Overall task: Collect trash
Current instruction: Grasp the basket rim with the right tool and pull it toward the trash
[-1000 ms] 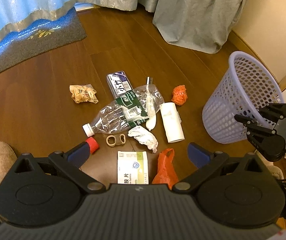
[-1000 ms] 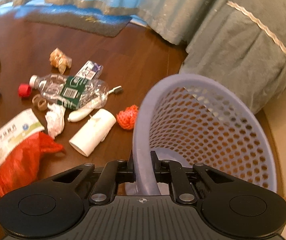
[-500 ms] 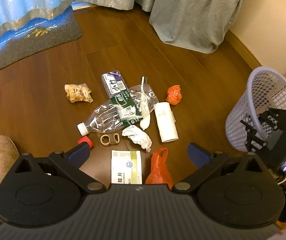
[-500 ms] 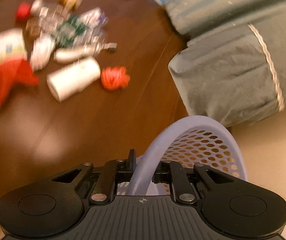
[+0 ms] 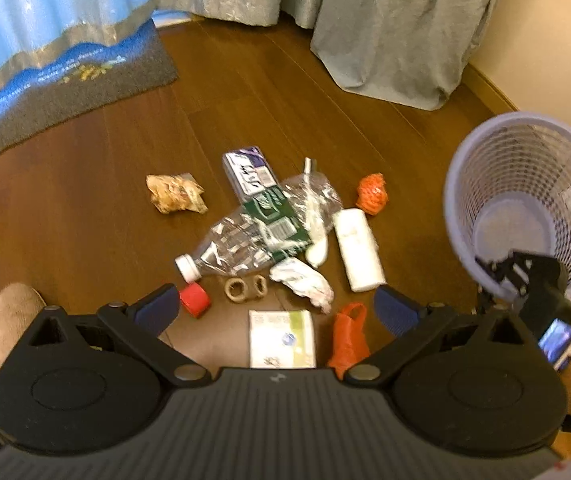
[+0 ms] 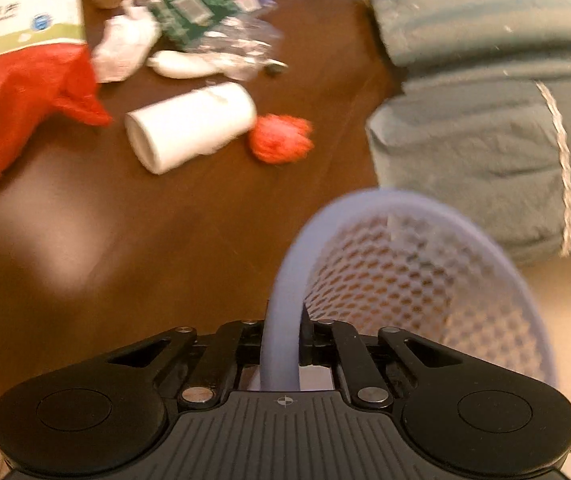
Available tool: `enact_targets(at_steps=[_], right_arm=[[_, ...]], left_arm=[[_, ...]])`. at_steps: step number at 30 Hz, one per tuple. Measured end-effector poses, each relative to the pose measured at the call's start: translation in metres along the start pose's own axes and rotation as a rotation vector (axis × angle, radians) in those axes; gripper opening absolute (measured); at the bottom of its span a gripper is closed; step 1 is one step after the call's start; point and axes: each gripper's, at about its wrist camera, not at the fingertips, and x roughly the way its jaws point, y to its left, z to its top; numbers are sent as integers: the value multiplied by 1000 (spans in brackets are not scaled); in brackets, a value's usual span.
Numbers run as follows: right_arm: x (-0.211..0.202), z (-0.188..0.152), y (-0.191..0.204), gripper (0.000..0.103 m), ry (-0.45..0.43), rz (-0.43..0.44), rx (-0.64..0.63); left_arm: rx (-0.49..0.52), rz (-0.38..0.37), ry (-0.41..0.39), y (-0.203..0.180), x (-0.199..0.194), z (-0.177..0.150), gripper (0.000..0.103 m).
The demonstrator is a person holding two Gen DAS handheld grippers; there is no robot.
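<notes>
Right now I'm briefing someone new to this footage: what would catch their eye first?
Probably the lavender mesh basket, tipped toward the camera at the right with its rim pinched in the right gripper. Next, the litter on the wooden floor: a crushed plastic bottle in the middle, a white roll beside it, a red bag nearest the open left gripper.

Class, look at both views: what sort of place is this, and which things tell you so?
Probably a room in a home: a wooden floor, long curtains reaching down to it, a doormat, and a small plastic wastebasket.
</notes>
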Motion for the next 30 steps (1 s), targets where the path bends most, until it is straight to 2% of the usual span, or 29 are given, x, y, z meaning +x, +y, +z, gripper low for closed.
enact_targets(at_steps=[5,9,15,17,21,26,30], right_arm=[[4,-1,11,1,-10,13,2],[6,-4,5,0,-9,3,49],[1,-6,-3,0,-21,-3,124],[-1,-7,-5,0,-31,-8,139],[-3,-9,-3,0,-43,-16,153],[1,-9,-5,0,-43,1,169],[3,-9,-10,0,-47,1,183]], left_arm=[[10,5,13,19,13,-6,96],[28,11,32,24,27,-13,96],[63,8,46,17,47,-27,96],[69,7,55,16,54,-31,93],[82,10,87,10,72,-40,88],[104,-21,144,-2,101,-50,85],[166,-21,180,-16,127,-53,83]])
